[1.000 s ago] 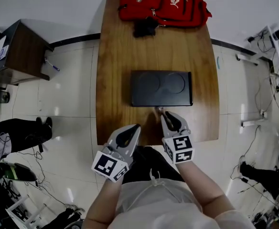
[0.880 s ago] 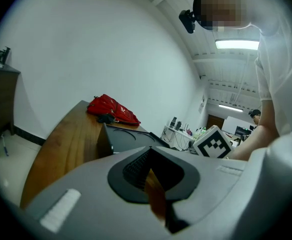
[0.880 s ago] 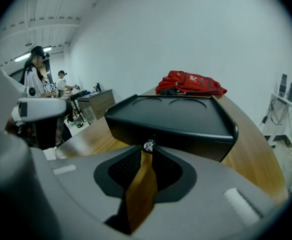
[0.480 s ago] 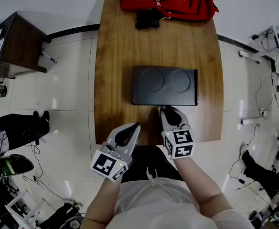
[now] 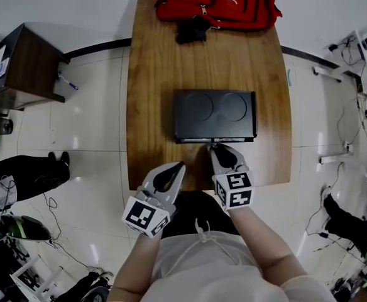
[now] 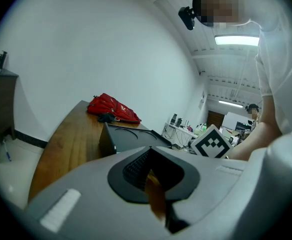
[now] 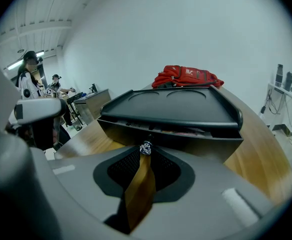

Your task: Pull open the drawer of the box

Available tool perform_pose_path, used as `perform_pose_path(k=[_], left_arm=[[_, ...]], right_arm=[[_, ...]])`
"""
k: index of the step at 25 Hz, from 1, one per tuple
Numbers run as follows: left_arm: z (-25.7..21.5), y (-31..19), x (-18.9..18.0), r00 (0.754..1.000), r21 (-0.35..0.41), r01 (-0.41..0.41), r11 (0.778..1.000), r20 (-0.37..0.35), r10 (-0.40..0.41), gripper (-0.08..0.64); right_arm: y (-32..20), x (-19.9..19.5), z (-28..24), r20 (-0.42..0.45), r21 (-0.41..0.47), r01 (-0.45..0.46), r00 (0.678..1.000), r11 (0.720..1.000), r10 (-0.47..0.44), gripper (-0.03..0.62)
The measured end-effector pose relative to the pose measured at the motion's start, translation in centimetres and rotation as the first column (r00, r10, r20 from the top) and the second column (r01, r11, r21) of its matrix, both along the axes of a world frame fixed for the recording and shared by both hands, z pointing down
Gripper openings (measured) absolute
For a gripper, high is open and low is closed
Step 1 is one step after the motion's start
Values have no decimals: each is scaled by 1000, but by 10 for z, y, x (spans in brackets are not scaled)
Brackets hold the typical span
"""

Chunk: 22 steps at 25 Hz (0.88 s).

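Observation:
A flat black box (image 5: 215,115) lies in the middle of the wooden table (image 5: 147,74). Its drawer (image 7: 172,134) stands out a thin strip from the front, with contents showing in the slot. My right gripper (image 5: 213,148) is right at the drawer's small metal knob (image 7: 146,147). Its jaws are opening, and the knob sits between the tips with the pads off it. My left gripper (image 5: 180,167) hangs over the table's near edge, left of the right one. It is shut and holds nothing. The box (image 6: 128,138) lies ahead of it to the right.
A red backpack (image 5: 218,2) and a small black item (image 5: 191,31) lie at the table's far end. A dark side table (image 5: 20,68) stands on the floor to the left. Cables and gear lie on the floor at both sides.
The right gripper's jaws have spread apart around the knob. A thin strip of the drawer now shows in front of the box. The left gripper has stayed where it was.

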<state>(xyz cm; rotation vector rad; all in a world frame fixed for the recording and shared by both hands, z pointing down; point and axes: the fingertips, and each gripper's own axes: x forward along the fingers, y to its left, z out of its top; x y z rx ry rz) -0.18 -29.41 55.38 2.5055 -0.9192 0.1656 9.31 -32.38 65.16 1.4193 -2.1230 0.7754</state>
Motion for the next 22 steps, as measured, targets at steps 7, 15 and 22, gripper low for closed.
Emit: perform_pose_path(k=[7, 15, 22], left_arm=[[-5, 18, -2, 1000, 18, 14, 1000, 15, -14, 5], [-2, 43, -10, 999, 6, 42, 999, 17, -42, 5], [-4, 62, -3, 1000, 8, 26, 1000, 16, -26, 5]], right_arm=[[37, -3, 2, 11, -43, 14, 1000, 999, -13, 71], [81, -7, 5, 24, -99, 19, 1000, 995, -17, 72], [105, -13, 4, 41, -118, 16, 999, 993, -12, 66]])
